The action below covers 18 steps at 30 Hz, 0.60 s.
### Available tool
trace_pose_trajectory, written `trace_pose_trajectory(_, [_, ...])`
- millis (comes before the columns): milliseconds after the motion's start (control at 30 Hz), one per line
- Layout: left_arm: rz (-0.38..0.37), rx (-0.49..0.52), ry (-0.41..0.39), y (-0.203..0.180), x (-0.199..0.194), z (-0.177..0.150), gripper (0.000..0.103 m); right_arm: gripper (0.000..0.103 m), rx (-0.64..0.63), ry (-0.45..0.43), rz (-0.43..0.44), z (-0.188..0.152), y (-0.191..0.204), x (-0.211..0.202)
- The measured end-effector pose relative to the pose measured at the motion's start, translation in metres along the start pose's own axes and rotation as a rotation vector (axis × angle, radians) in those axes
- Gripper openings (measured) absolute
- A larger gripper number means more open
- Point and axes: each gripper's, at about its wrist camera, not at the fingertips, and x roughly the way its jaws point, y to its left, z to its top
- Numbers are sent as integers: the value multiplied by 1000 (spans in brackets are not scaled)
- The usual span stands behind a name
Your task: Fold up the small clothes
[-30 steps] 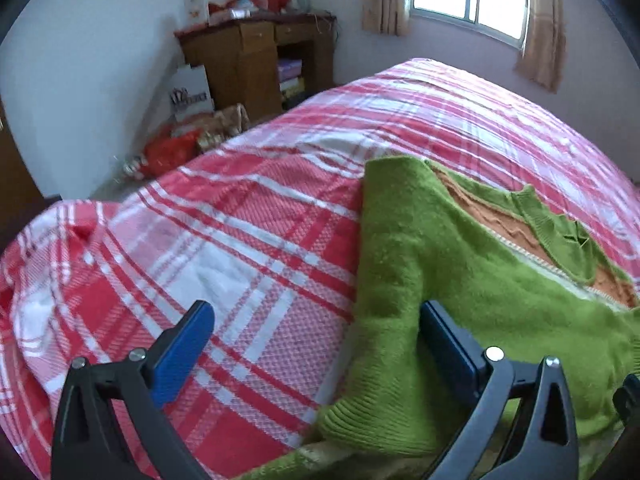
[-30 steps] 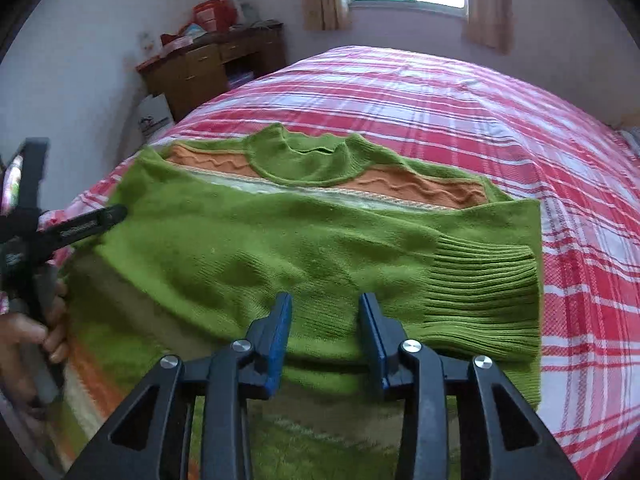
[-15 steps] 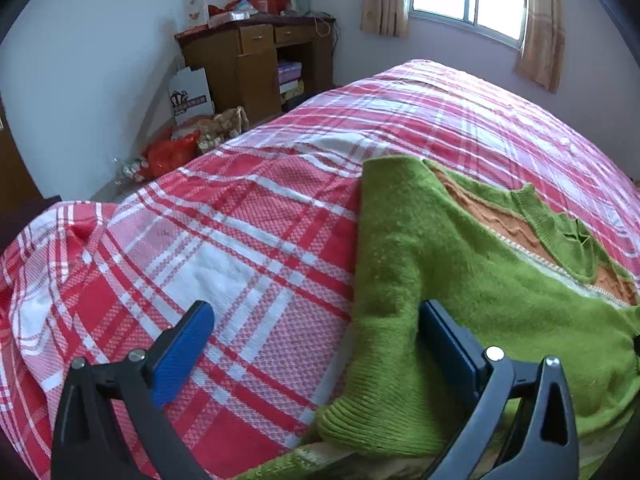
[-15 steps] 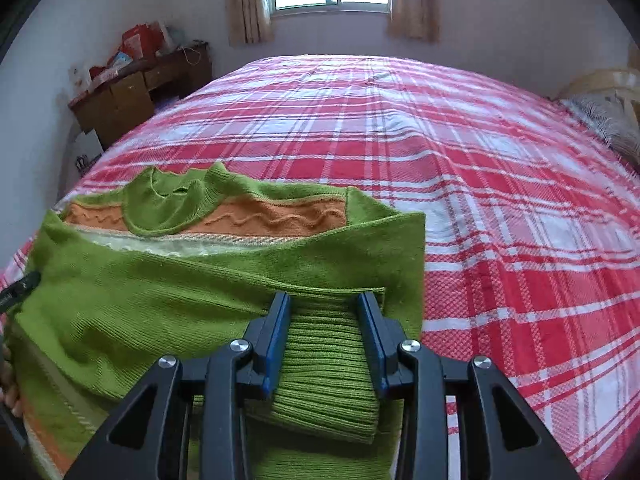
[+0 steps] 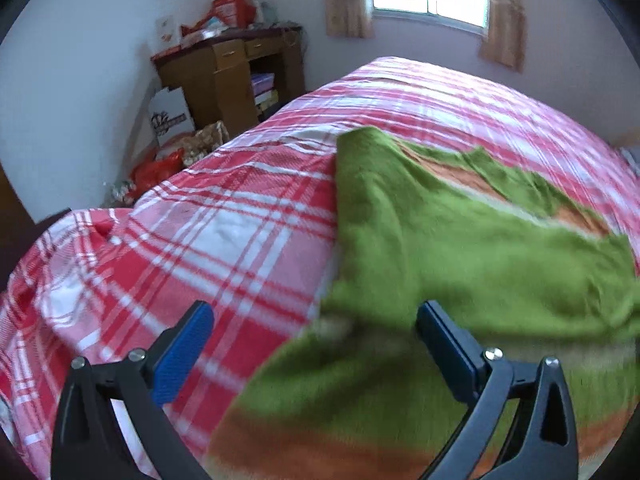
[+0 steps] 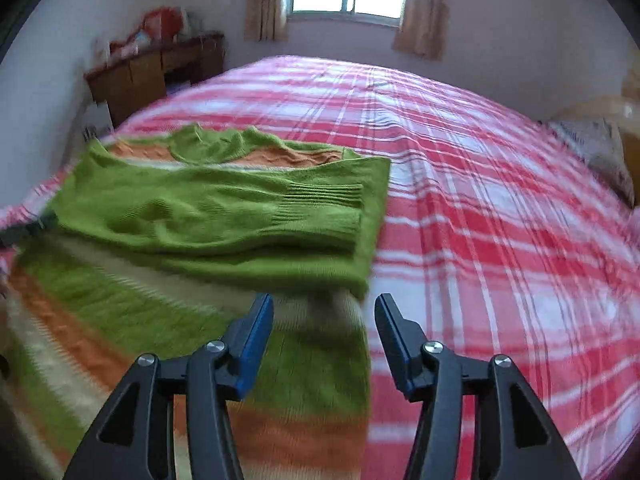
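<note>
The green sweater (image 6: 208, 216) lies on the red plaid bedspread (image 6: 480, 216), near the bed's left side, with both sleeves folded across its chest. The right gripper (image 6: 324, 336) is released, its jaws spread above the sweater's right edge and holding nothing. The left gripper (image 5: 316, 344) is also wide apart, over the sweater's left edge (image 5: 336, 264); this part is blurred
</note>
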Motion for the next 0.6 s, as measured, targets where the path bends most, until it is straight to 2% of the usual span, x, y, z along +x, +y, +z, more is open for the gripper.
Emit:
trace_pose_trajectory(100, [36,79,-22,-5,-19,-14,103,54,10,-42,33,-15,-7,-33])
trace_pose_trajectory(200, [34,120,-55,-9,-40,-26,103,54,3,-71,68,-33,-11,-68])
trace_pose_trajectory(400, [-27,180,-95,-17,-76,-44,103,55,-35,-71,106,-71,-26,-128])
trace_pose_trajectory(500, [-74,210,-117,-14,-95,-59,103,65,-44,-66,106,-93,-36,-153])
trace_pose_trajectory(600, [-105,217,-125,-6,-109,-78,103,68,-20,-39,116,-118,-46,-164])
